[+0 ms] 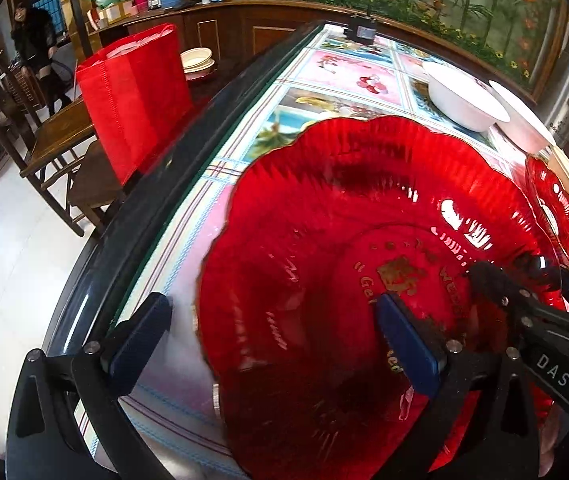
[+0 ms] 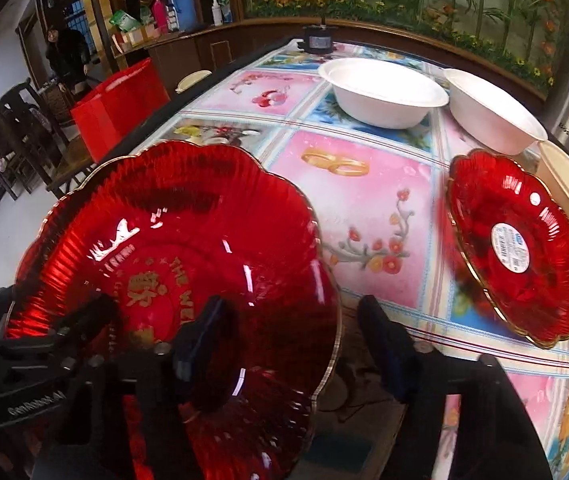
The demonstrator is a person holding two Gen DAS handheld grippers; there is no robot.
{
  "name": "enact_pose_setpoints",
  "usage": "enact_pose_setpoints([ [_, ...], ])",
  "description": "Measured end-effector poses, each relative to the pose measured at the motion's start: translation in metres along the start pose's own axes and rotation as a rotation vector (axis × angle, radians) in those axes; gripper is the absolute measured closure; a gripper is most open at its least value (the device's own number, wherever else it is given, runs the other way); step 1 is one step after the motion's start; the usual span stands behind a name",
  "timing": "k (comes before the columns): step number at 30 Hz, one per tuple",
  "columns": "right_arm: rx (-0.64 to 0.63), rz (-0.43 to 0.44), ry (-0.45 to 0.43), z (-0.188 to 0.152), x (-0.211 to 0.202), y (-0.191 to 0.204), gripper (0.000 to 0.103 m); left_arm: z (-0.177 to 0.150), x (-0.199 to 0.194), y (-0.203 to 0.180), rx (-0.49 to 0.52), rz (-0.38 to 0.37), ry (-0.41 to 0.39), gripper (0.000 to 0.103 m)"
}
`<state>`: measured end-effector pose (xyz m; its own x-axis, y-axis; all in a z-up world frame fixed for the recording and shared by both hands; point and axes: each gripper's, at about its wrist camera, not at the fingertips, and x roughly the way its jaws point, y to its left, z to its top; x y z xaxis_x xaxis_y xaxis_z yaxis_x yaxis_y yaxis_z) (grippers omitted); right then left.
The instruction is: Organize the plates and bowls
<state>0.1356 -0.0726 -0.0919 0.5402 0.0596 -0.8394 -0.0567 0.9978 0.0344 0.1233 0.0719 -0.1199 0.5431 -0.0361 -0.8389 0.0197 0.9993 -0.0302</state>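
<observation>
Left hand-held gripper (image 1: 272, 344) has its fingers spread wide around the near rim of the big red plate (image 1: 364, 240), not pinching; one blue pad sits over the plate centre. Right hand-held gripper (image 2: 292, 340) is also parted, straddling that plate's right edge (image 2: 172, 264). I can't tell which one bears the load. The plate hangs tilted past the worktop (image 2: 364, 200) edge, likely in transit to stack on the smaller red plate (image 2: 516, 248). Two white bowls (image 2: 384, 92) sit behind, side by side.
</observation>
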Motion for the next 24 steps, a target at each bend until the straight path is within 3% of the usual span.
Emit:
enact_pose_setpoints([
  [5,-0.003,0.034,-0.018,-0.001,-0.001,0.003,0.064,0.002,-0.002,-0.008,0.035,-0.025,-0.009,0.010],
  [9,0.023,0.041,-0.021,0.001,-0.002,-0.003,0.071,0.003,-0.004,-0.008,0.043,-0.036,-0.020,0.017],
  [12,0.049,0.066,-0.023,0.001,-0.002,-0.008,0.074,0.005,-0.005,-0.010,0.043,-0.043,-0.026,0.032],
  [16,0.055,0.071,-0.024,0.001,-0.003,-0.008,0.075,0.007,-0.004,-0.011,0.033,-0.032,-0.028,0.036],
  [20,0.076,0.091,-0.023,0.001,-0.004,-0.012,0.078,0.008,-0.005,-0.005,0.008,-0.021,-0.036,0.050],
  [24,0.094,0.108,-0.021,0.000,-0.004,-0.015,0.080,0.008,-0.006,-0.001,-0.004,-0.015,-0.036,0.057],
])
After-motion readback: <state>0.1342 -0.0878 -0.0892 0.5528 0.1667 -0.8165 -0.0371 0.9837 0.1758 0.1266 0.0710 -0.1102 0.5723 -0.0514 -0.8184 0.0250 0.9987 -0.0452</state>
